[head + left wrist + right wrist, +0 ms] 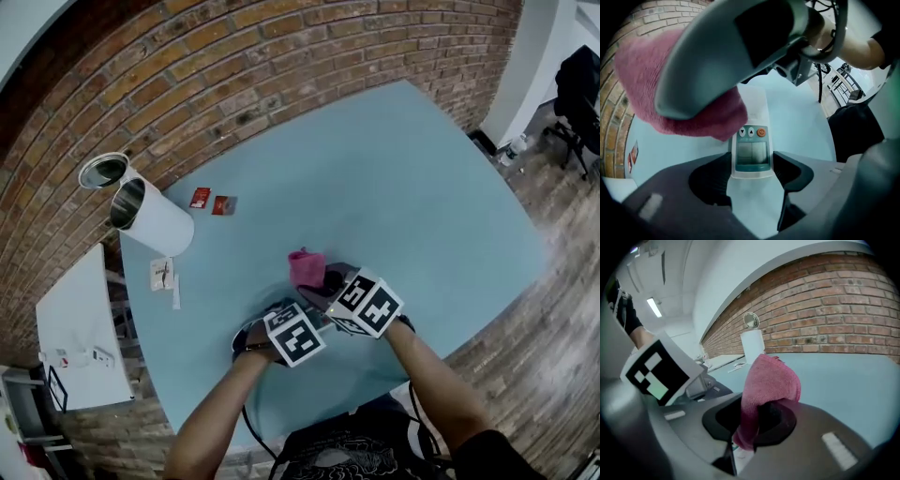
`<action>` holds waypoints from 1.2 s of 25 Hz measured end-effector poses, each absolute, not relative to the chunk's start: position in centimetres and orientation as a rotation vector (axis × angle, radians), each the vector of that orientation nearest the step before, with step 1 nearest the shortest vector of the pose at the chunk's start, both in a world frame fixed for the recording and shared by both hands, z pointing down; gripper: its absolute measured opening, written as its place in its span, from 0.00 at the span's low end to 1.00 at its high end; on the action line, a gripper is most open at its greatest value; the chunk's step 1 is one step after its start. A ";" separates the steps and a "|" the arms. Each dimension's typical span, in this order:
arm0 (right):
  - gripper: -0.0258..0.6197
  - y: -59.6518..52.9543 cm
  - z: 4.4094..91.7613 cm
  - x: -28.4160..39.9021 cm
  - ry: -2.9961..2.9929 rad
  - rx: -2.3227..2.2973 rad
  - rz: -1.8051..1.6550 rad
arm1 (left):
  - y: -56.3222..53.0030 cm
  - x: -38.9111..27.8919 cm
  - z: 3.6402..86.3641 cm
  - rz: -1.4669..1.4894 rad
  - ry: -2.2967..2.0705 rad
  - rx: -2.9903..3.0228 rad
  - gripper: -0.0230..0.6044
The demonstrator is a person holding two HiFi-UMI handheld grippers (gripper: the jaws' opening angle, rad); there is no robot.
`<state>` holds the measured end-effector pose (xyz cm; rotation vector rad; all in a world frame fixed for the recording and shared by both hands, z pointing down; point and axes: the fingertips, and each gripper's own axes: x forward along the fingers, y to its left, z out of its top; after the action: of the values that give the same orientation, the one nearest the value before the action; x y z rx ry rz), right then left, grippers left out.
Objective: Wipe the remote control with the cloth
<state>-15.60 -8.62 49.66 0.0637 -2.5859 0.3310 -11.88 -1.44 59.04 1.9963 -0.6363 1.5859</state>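
My left tool is closed on the near end of the remote, one jaw on each long edge beside the display. I judge it stiff, light and slick, so the edges suit. Its length runs straight out from the tool, face up, above the table. My right tool pinches the soft cloth, which covers the remote's far end.

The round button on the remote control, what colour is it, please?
The button is orange, seen best in the left gripper view.
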 end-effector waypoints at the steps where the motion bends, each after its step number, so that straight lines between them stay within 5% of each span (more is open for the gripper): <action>1: 0.14 -8.6 50.1 -16.2 -2.578 0.032 0.332 | -1.4 -11.9 59.0 1.584 -0.638 1.996 0.50; 12: 0.14 -7.1 52.9 -19.2 -2.521 -0.212 0.301 | -1.3 -12.1 59.1 1.576 -0.640 1.990 0.50; 30: 0.14 -12.2 53.4 -15.0 -2.542 -0.093 0.446 | -1.2 -12.5 59.1 1.581 -0.635 1.968 0.50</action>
<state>-15.00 -12.19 53.41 -0.0932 -2.5416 0.4463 -12.46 -1.19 59.13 1.9679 -0.6346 1.5808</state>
